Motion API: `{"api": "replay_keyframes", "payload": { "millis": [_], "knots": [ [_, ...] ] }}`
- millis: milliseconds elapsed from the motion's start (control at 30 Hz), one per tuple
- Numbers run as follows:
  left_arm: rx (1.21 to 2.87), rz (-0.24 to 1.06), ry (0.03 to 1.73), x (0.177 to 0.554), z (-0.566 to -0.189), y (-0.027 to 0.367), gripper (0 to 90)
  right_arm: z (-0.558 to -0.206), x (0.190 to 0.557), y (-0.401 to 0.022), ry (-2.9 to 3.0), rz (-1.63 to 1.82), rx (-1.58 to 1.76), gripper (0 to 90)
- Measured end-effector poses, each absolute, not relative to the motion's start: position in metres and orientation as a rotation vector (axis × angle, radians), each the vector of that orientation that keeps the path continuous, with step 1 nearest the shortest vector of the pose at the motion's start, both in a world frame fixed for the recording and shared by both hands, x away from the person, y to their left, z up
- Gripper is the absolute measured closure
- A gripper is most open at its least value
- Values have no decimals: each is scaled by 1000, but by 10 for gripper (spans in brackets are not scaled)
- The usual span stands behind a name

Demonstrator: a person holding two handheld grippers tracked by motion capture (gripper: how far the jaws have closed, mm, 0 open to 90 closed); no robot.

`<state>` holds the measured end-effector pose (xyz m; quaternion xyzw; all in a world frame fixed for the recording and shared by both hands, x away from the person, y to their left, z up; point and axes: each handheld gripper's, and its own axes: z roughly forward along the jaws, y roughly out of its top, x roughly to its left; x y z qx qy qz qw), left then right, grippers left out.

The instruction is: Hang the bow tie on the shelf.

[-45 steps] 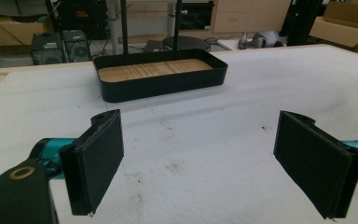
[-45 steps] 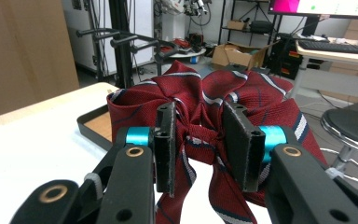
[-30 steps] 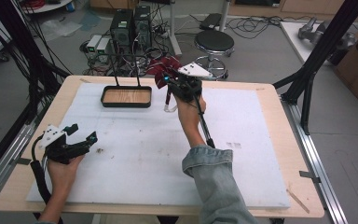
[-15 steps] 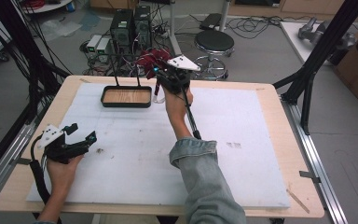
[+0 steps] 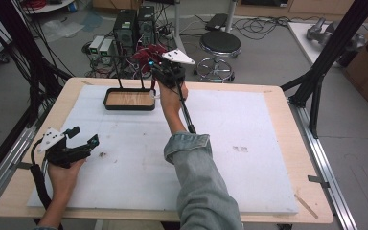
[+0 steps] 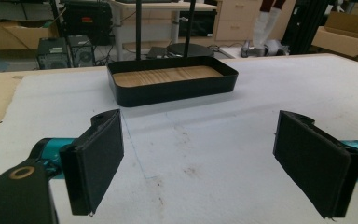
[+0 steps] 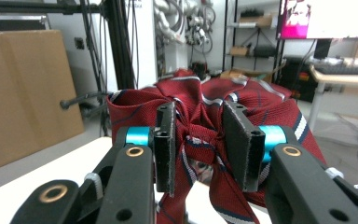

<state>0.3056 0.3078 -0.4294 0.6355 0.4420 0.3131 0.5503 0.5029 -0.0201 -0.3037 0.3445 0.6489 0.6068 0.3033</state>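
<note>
A dark red striped cloth, bunched like a necktie, is pinched between the jaws of my right gripper. In the high view the right gripper is held up in the air at the far edge of the table, just right of a black tray with a wooden floor, and the red cloth hangs from its tip. My left gripper rests on the white mat at the near left, open and with nothing in it. Its wide-set jaws point at the black tray.
Two thin black rods rise from the tray's back edge. White mat covers most of the wooden table. Beyond the far edge stand computer cases and a round stool. A black frame post slants at right.
My right gripper has carried the red cloth leftward and away from me, closer to the tray's right end. The left gripper has stayed where it was.
</note>
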Motion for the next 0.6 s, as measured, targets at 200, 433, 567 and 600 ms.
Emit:
{"api": "replay_keyframes", "payload": {
  "millis": [200,433,567,600],
  "knots": [
    [1509,735,1048,306,-429,310,163,-295,516,-5,1724,1597,907,662],
    [1510,732,1046,306,-430,309,163,-295,531,7,1748,1582,893,662],
    [1511,724,1045,307,-431,309,163,-292,540,11,1767,1542,884,661],
    [1512,722,1044,307,-431,309,163,-291,543,11,1770,1539,888,661]
  ]
}}
